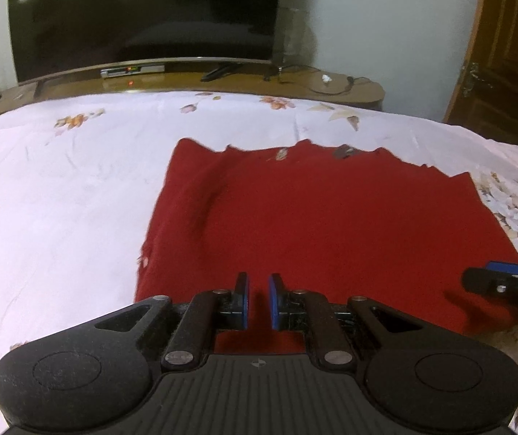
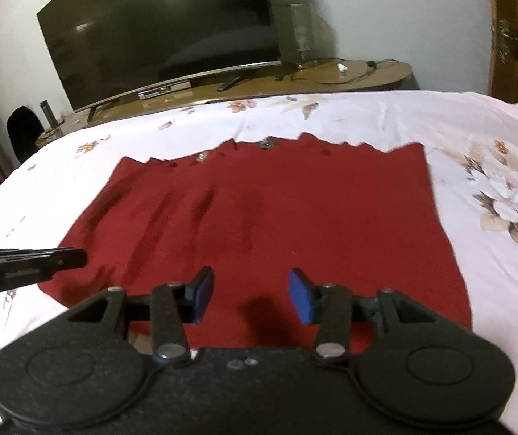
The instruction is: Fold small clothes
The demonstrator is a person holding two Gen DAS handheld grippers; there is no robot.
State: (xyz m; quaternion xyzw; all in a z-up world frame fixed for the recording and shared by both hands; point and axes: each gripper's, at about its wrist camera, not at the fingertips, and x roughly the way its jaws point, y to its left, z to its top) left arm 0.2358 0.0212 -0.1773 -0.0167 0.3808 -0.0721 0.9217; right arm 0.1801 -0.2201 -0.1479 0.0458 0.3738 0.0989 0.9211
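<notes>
A dark red cloth (image 1: 331,224) lies spread flat on the bed, with a ragged far edge and some creases on its left part; it also shows in the right wrist view (image 2: 295,217). My left gripper (image 1: 258,299) hovers over the cloth's near edge, its blue pads a small gap apart with nothing between them. My right gripper (image 2: 251,295) is over the near edge too, jaws wide open and empty. The right gripper also shows at the right edge of the left wrist view (image 1: 476,282), and the left gripper at the left of the right wrist view (image 2: 77,257).
The bed has a white floral sheet (image 1: 59,199). Behind it a wooden TV stand (image 1: 295,83) carries a large dark television (image 1: 143,18), a set-top box and cables. A brown wooden door (image 1: 505,54) stands at the right.
</notes>
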